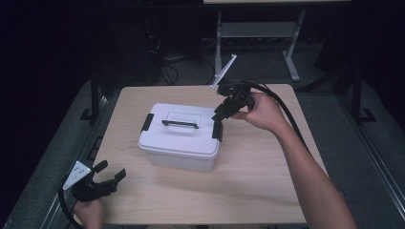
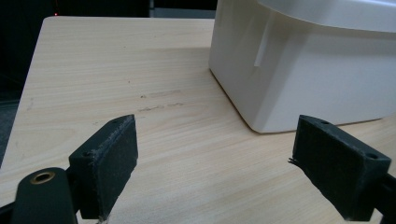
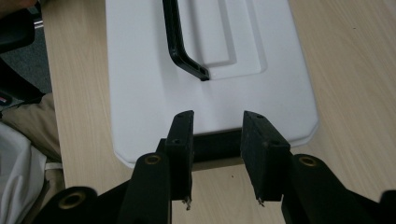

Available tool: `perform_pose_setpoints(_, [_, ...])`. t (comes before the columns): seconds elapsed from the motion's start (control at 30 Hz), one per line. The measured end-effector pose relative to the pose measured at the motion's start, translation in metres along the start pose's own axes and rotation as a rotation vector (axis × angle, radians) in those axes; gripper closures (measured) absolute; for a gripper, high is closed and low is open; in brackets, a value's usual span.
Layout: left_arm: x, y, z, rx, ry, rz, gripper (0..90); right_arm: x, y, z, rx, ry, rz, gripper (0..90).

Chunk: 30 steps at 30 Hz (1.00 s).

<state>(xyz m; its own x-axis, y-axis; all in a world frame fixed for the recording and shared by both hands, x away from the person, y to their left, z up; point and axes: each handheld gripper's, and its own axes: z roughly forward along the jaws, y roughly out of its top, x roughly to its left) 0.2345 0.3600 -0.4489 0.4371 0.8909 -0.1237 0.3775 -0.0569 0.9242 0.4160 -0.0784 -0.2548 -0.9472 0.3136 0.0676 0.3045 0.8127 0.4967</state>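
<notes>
A white plastic box (image 1: 179, 143) with a lid and a black carry handle (image 1: 180, 124) stands in the middle of the wooden table (image 1: 248, 181). It has a black latch at its left end (image 1: 147, 122) and another at its right end (image 1: 218, 130). My right gripper (image 1: 220, 114) hovers over the right latch, tips pointing down at the lid edge. In the right gripper view its jaws (image 3: 217, 119) stand apart above the latch (image 3: 217, 144), with the lid (image 3: 149, 70) and handle (image 3: 180, 46) beyond. My left gripper (image 1: 111, 172) rests open near the table's front left corner, and its own view (image 2: 215, 154) faces the box wall (image 2: 303, 70).
Bare tabletop (image 2: 116, 70) lies between the left gripper and the box. A metal desk frame (image 1: 258, 31) and cables (image 1: 167, 67) sit on the dark floor behind the table. The person's clothing (image 3: 18, 154) shows beyond the table edge.
</notes>
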Motion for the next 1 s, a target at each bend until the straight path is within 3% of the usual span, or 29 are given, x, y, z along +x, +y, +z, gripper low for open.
perform_pose_setpoints(1.0, [-0.001,0.0,0.003,0.013,0.002,0.009,13.2,-0.003,-0.061,-0.019,-0.022,-0.019,0.094,58.2])
